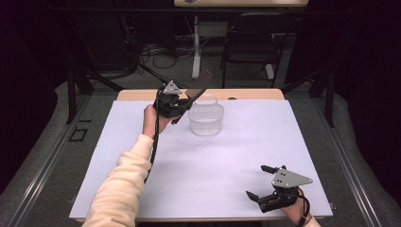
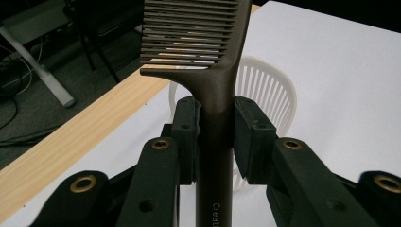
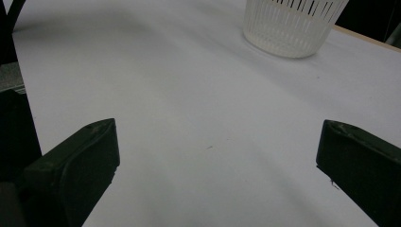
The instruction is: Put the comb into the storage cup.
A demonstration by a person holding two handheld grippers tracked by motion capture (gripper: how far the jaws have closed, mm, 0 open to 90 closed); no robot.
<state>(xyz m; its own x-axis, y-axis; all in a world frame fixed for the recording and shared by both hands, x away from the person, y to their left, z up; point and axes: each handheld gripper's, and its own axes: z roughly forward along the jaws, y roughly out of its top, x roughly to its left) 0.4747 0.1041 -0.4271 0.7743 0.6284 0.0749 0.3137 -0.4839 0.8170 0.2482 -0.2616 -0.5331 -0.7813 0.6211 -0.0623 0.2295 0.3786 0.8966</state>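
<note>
Left claw (image 1: 185,105) clamped on the handle of a dark brown comb (image 2: 215,71), pads squeezing the shaft just below the toothed head, teeth pointing away from the claw and off to its left. Held up in the air beside a white slatted basket (image 1: 206,119), with the basket just beyond and below the claw tips. Judged light and stiff, hard smooth plastic, so likely to pivot or slip if pinched loosely; fine teeth the fragile part, best left untouched. Handle near the head a sound place to grip, close to the balance point. Right claw (image 1: 261,182) spread wide apart with nothing between, resting low over the white desk (image 1: 227,161) well short of the basket (image 3: 292,27) ahead of it.
</note>
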